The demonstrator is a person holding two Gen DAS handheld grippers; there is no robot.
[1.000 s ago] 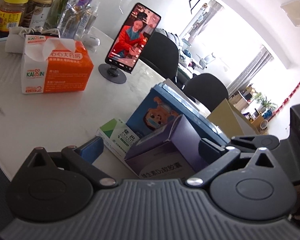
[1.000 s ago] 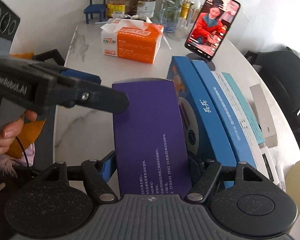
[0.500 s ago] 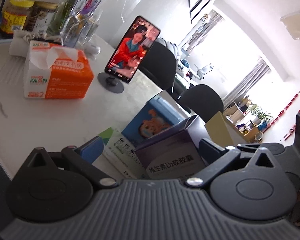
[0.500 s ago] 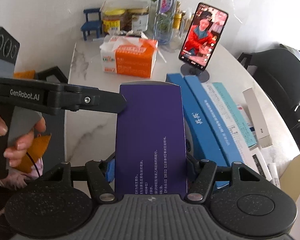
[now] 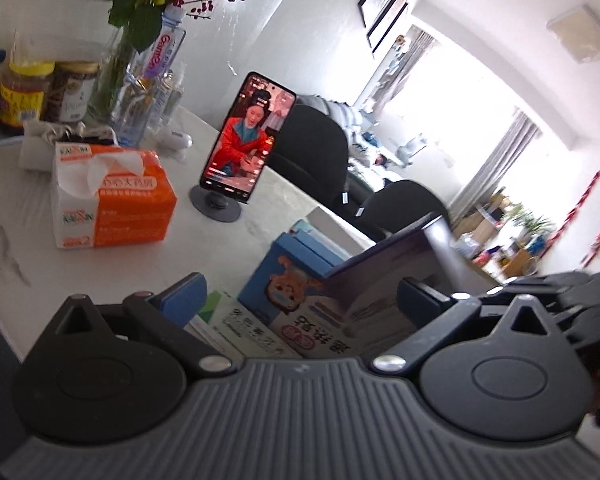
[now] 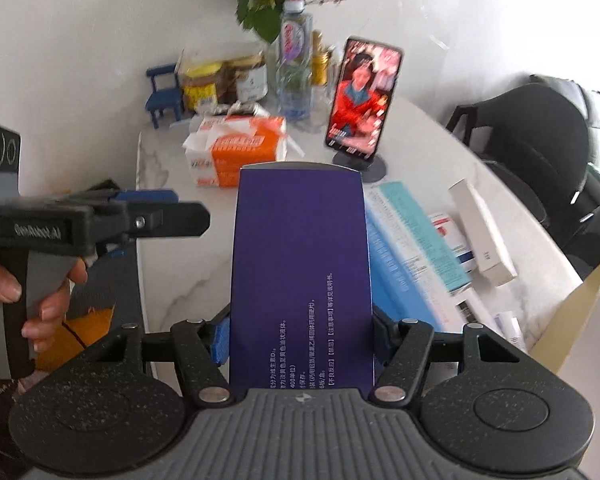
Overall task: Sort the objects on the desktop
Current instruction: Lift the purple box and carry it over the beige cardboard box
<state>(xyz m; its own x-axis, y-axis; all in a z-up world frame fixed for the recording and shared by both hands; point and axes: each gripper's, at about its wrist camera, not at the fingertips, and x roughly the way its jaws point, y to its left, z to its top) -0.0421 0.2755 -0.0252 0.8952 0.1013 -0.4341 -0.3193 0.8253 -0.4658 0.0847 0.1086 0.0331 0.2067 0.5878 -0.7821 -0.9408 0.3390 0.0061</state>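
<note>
The right gripper [image 6: 300, 330] is holding a purple box [image 6: 300, 256] between its jaws above the surface [image 6: 188, 280], gripping only its near end, so it could be tipping out; the left gripper [image 5: 300, 296], jaws wide, is carrying nothing.

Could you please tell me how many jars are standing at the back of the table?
2: a yellow-labelled jar next to the small blue chair, and a dark-lidded jar right beside it, left of the water bottle. Others may be hidden.

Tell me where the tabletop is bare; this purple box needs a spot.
Bare marble lies left of the purple cardboard box, in front of the orange tissue pack. Crowded: flat boxes on the right, glass jars at the back.
</note>
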